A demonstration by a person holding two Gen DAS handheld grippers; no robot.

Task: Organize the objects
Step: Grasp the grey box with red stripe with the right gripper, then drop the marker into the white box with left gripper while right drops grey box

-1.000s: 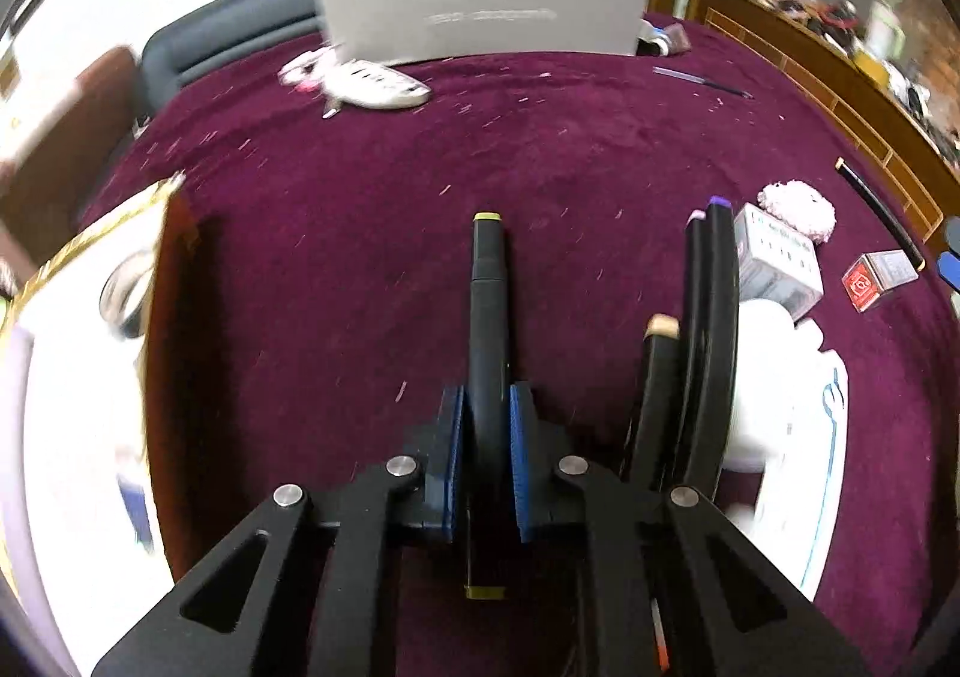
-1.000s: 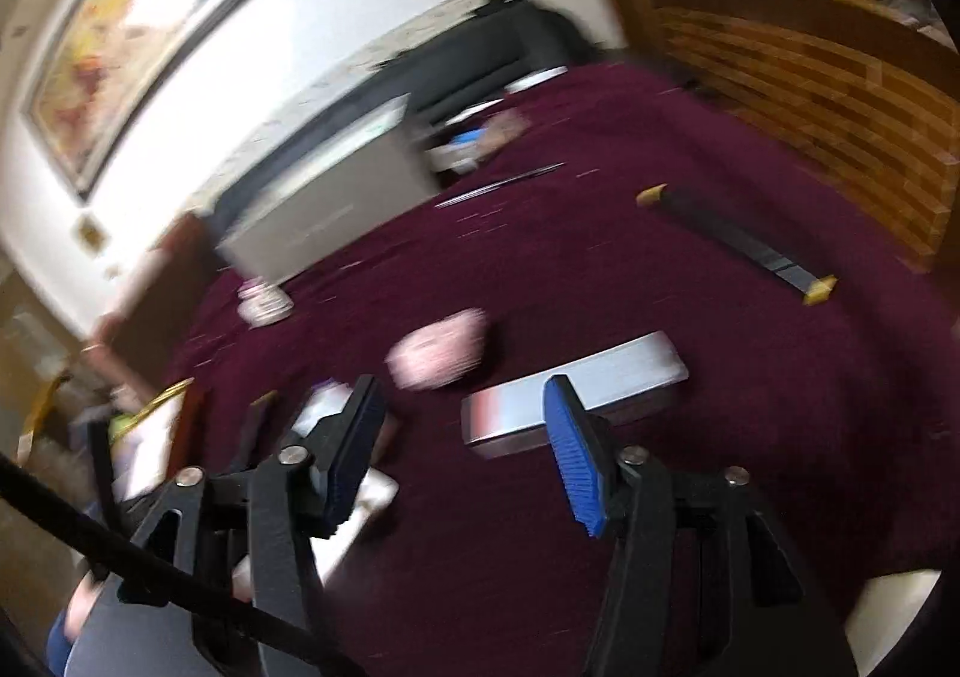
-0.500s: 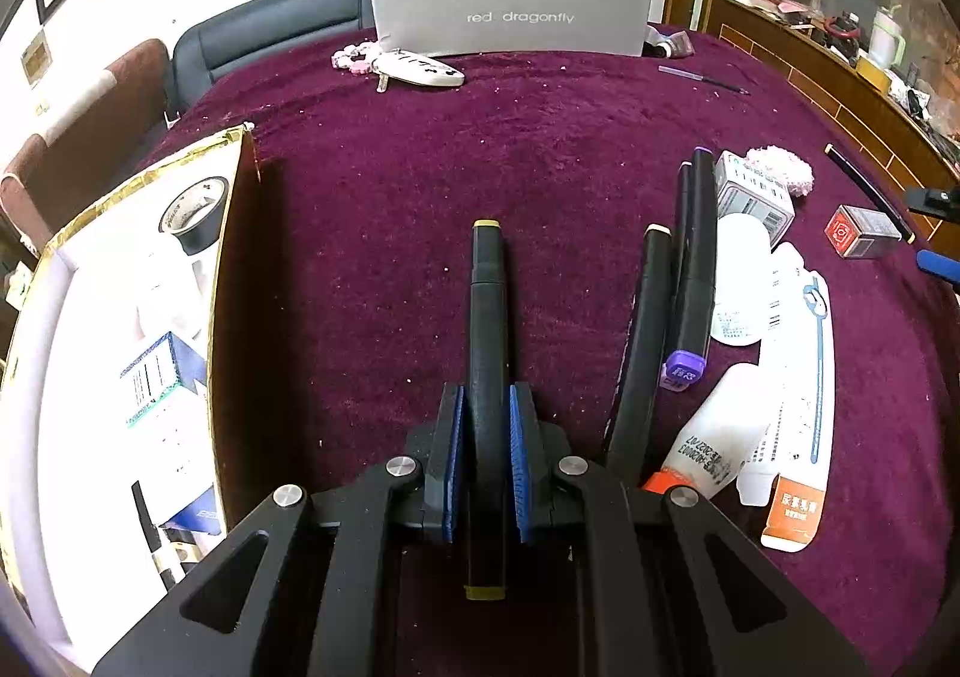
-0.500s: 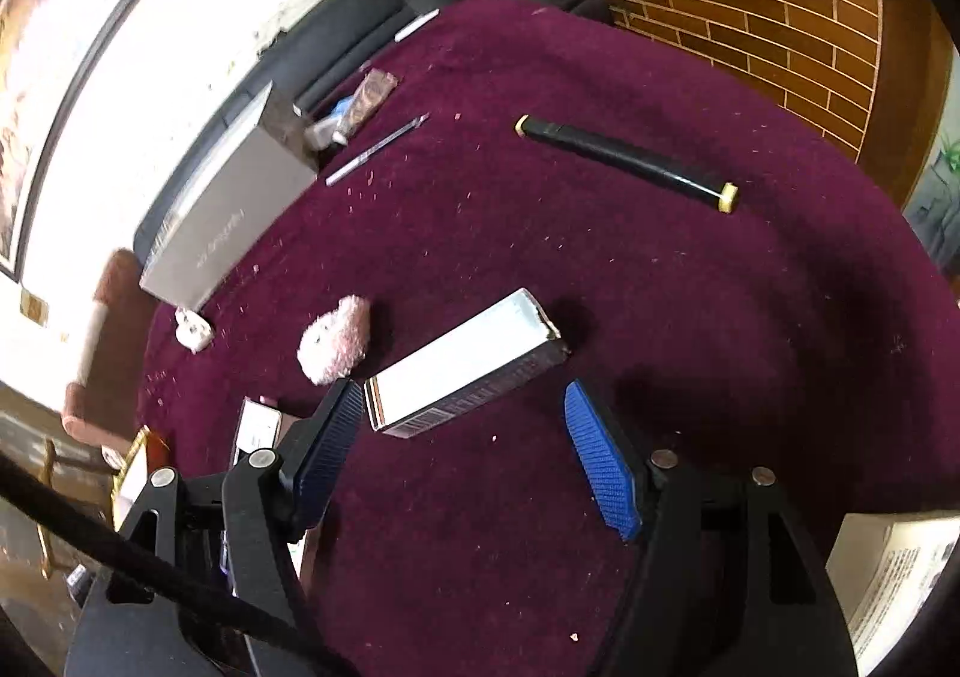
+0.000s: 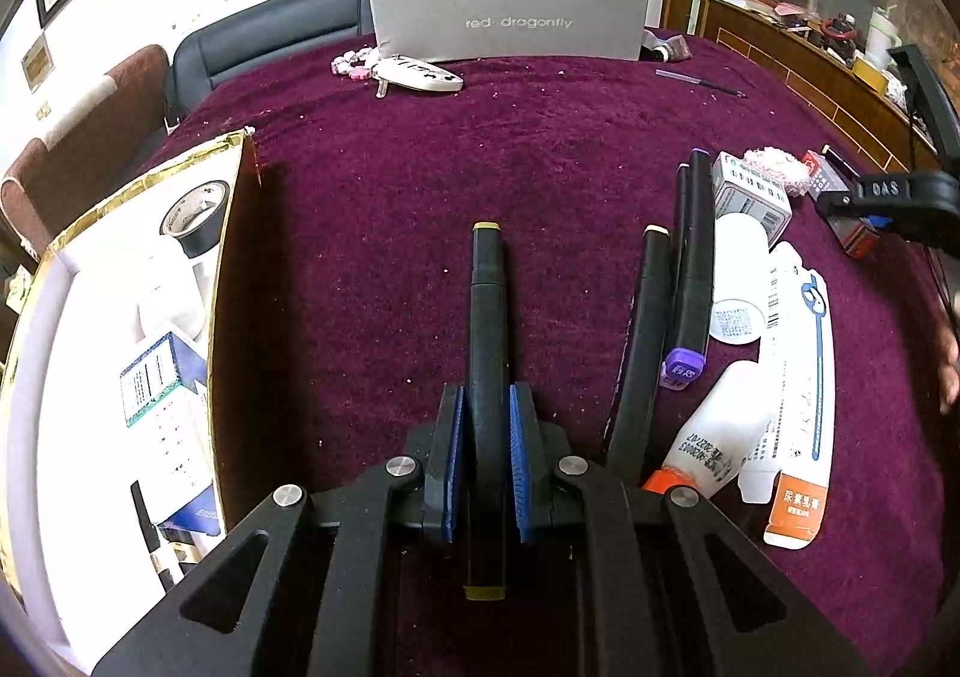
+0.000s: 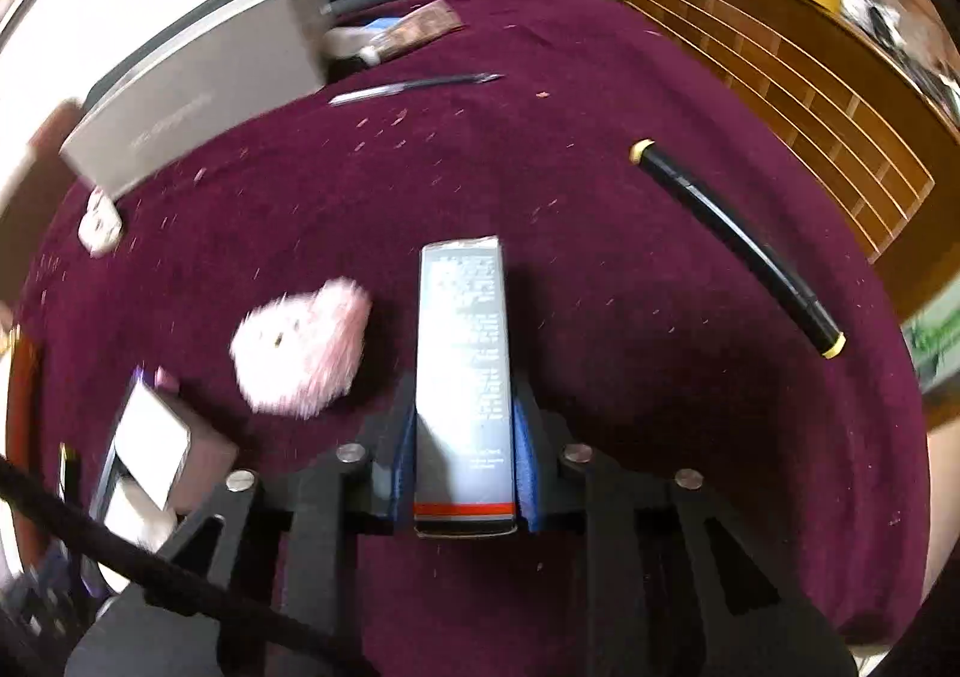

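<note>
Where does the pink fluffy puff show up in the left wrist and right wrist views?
Left wrist: the pink fluffy puff is at the far right, just behind the small white carton.
Right wrist: it is left of centre, left of the silver box.
Shared landmark: the grey box at the table's far edge.

The grey box (image 5: 509, 20) at the far edge of the desk reads "red dragonfly". A black clip (image 5: 894, 192) at the right carries "DAS". Print on the cartons, bottle and marker cap is too small to read.
</note>
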